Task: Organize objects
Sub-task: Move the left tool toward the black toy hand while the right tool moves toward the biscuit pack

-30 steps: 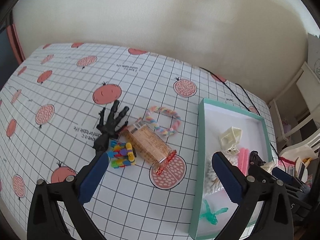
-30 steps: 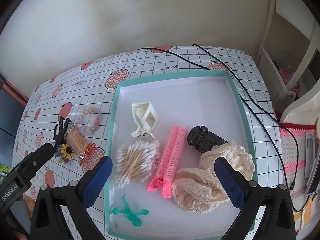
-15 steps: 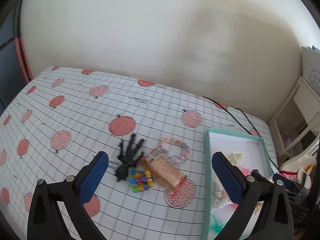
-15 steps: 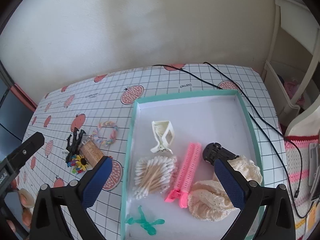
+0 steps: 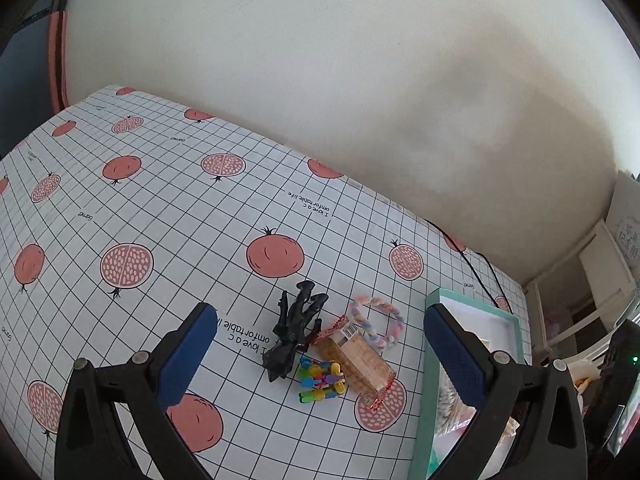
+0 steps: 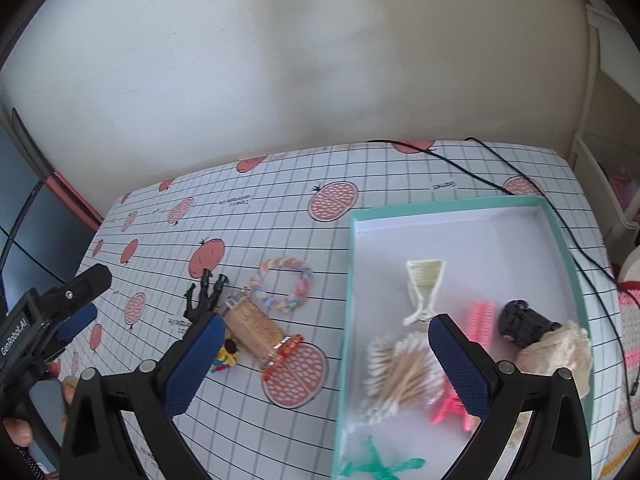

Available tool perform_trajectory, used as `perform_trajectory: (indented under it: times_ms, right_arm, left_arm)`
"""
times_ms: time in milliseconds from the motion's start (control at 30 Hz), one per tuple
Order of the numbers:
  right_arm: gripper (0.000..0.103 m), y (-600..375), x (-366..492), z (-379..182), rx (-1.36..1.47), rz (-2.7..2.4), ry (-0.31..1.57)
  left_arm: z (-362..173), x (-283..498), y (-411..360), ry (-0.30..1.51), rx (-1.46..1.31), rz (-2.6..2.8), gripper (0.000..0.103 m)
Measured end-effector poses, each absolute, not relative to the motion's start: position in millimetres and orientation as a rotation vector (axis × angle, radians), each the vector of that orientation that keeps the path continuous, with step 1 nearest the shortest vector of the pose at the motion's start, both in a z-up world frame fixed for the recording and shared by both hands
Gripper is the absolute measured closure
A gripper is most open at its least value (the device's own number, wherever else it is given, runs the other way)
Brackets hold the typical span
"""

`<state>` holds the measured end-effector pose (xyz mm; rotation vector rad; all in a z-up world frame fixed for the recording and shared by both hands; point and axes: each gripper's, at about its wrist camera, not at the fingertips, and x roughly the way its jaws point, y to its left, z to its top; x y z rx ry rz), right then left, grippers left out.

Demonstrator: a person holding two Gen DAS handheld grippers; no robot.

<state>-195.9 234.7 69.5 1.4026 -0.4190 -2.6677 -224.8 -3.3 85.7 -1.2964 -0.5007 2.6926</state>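
On the pomegranate-print cloth lie a black skeleton-hand toy (image 5: pixel 294 334) (image 6: pixel 204 296), a colourful bead toy (image 5: pixel 320 378) (image 6: pixel 226 356), a clear snack packet (image 5: pixel 354 354) (image 6: pixel 256 328) and a pastel braided ring (image 5: pixel 376 320) (image 6: pixel 286 284), bunched together. The teal tray (image 5: pixel 472 308) (image 6: pixel 350 280) to their right holds a cream hair claw (image 6: pixel 424 288), cotton swabs (image 6: pixel 400 372), a pink roller (image 6: pixel 478 320), a black toy car (image 6: pixel 524 322), lace cloth (image 6: pixel 560 348) and a green figure (image 6: pixel 380 466). My left gripper (image 5: pixel 320 314) hangs open above the bunch. My right gripper (image 6: pixel 326 324) is open over the tray's left rim.
A black cable (image 6: pixel 520 196) runs across the far right of the table and around the tray. A white shelf (image 6: pixel 600 152) stands to the right and a plain wall lies behind. In the right wrist view a hand (image 6: pixel 20 428) holds the left gripper's body (image 6: pixel 52 320).
Both grippers have risen and pulled back from the table, so the objects look smaller. The right view has swung left toward the loose objects. Nothing was picked up.
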Motion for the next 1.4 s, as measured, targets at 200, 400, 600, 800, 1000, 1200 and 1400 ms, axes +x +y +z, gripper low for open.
perform_trajectory:
  times_ms: [200,400,600,800,1000,1200,1400]
  right_arm:
    - [0.000,214,-205,59,1.425,-2.628,-0.412]
    - [0.000,186,-213,52,1.465,-2.615,-0.281]
    - [0.000,165,-219,45,1.538,-2.552,-0.231]
    - [0.000,155,-224,35,1.598,-2.552,-0.109]
    - [0.000,157,-233,21,1.626,-2.548,-0.091]
    - [0.000,159,-240,10,1.619,-2.510,-0.097]
    - [0.000,161,-246,0,1.639,-2.506,-0.062]
  left_arm:
    - [75,-239,-26,-0.661,-1.290,2.640,0.000]
    - [63,-251,-39,-0.620,-1.340,2.620,0.000]
    - [54,-259,-51,-0.528,-1.400,2.647,0.000]
    - [43,-269,-42,-0.465,-1.456,2.643,0.000]
    - [23,-279,-25,-0.344,-1.558,2.620,0.000]
    - [13,-288,-12,-0.343,-1.611,2.583,0.000]
    - [3,-293,1,-0.273,-1.630,2.603,0.000]
